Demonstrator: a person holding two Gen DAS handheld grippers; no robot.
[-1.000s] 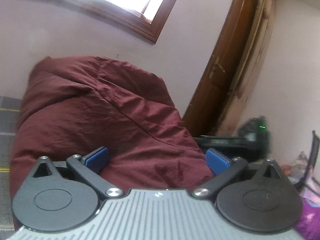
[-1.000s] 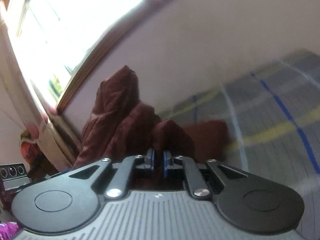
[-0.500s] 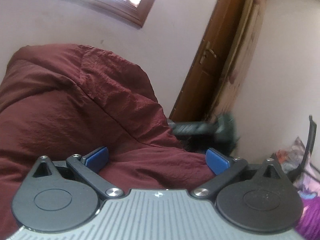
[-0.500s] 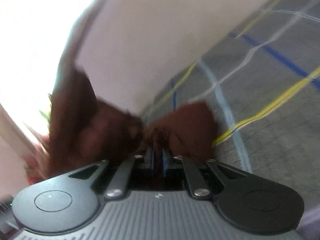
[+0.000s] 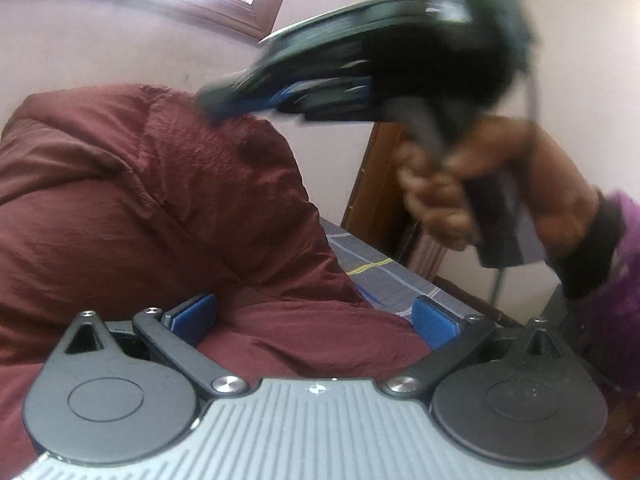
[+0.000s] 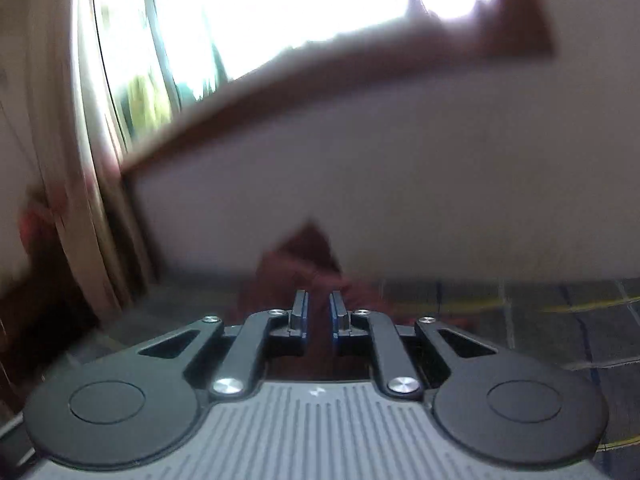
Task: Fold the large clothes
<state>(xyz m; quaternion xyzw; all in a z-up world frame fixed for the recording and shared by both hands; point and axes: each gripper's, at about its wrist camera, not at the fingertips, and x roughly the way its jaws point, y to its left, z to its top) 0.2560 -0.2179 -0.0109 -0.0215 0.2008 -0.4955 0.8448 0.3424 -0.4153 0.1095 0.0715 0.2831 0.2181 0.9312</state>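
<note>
A large maroon garment (image 5: pixel 160 208) is heaped on the bed and fills the left wrist view. My left gripper (image 5: pixel 314 318) is open, its blue pads spread wide over a fold of the garment. My right gripper (image 6: pixel 319 312) has its jaws nearly closed with a narrow gap; maroon cloth (image 6: pixel 308 252) lies between and beyond the fingers, blurred. In the left wrist view the right gripper (image 5: pixel 224 106) is raised above the heap, its tips at the cloth's top edge, held by a hand (image 5: pixel 460 196).
A grey checked bedsheet (image 5: pixel 376 268) shows past the garment and in the right wrist view (image 6: pixel 540 320). A wooden door (image 5: pixel 380 184) stands behind. A bright window with a brown frame (image 6: pixel 280 12) is on the wall. A curtain (image 6: pixel 80 160) hangs left.
The right gripper swept up and over into the left wrist view, high above the heap. Its jaws parted slightly. The left gripper stayed open over the garment.
</note>
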